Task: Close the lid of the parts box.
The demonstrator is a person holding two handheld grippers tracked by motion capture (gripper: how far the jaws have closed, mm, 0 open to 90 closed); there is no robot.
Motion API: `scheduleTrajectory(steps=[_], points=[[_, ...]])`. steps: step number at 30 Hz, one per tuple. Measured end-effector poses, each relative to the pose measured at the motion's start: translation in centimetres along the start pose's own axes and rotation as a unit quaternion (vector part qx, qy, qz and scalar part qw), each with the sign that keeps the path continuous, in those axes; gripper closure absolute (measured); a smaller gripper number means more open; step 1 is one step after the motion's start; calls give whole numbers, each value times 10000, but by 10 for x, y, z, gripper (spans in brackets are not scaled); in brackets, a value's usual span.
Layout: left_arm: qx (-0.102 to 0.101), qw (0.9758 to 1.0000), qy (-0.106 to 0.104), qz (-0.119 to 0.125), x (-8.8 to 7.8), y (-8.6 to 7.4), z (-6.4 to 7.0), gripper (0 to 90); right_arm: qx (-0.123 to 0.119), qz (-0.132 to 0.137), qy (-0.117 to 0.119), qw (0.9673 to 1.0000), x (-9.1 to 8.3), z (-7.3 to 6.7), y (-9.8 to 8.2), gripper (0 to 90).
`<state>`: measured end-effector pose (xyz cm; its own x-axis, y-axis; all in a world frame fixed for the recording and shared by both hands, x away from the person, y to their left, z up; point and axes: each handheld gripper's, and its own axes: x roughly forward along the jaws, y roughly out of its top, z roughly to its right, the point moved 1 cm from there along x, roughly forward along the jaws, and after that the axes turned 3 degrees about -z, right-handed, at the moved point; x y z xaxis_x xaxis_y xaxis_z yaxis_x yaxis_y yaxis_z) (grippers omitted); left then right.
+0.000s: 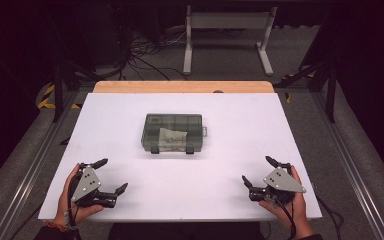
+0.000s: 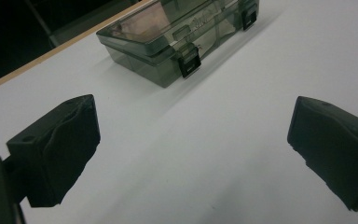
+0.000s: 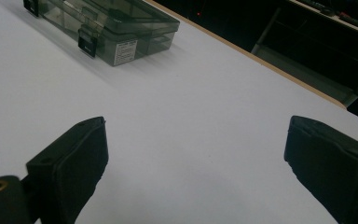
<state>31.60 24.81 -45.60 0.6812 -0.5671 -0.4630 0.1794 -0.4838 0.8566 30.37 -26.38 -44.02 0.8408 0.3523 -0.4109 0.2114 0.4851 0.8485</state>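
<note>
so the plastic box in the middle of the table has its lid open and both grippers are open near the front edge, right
Not quite: the plastic box has its lid shut, with both front latches down, as the left gripper view shows. The rest holds: it sits in the middle of the table, and the left gripper and right gripper are both open near the front edge.

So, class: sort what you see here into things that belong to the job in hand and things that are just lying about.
Belonging to the job:
- smoky clear plastic box, lid shut, two front latches
- left gripper, jaws open
- right gripper, jaws open
- white table the box sits on

Just lying about:
- white metal frame on the floor beyond the table
- tangle of cables on the floor
</note>
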Motion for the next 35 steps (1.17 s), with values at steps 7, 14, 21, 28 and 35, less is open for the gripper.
scheduleTrajectory(steps=[7,14,21,28,35], points=[[3,10000,-17,-29,1,0,0,33,47,28,33,10000,0,0,0,72],[3,10000,-45,-46,2,-1,-1,34,33,41,19,10000,1,-1,1,73],[8,10000,-9,-79,4,-1,-2,34,24,16,27,10000,3,-1,-1,74],[-39,9999,-38,-114,7,-1,-3,35,65,-9,51,10000,4,1,-2,74],[-83,9998,-72,-136,10,-1,-3,34,149,-20,50,9999,5,3,-4,75]])
